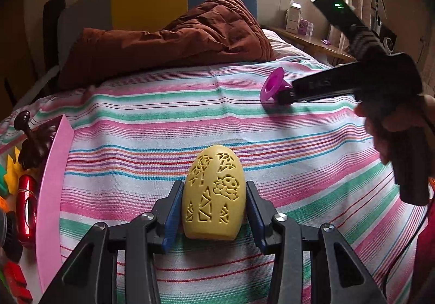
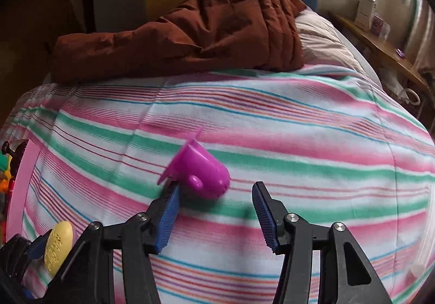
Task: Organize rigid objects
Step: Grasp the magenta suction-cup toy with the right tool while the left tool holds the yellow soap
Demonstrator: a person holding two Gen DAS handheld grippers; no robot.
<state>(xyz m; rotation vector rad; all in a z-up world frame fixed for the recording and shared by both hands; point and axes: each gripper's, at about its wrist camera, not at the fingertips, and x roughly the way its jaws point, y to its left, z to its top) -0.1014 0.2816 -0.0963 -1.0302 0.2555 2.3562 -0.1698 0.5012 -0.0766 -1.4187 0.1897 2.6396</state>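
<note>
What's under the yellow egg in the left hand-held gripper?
The striped bedsheet lies directly beneath the yellow egg. Its underside and the contact patch are hidden by the egg itself.

No text can be read anywhere; the raised marks on the yellow egg (image 1: pixel 213 195) spell nothing legible.
</note>
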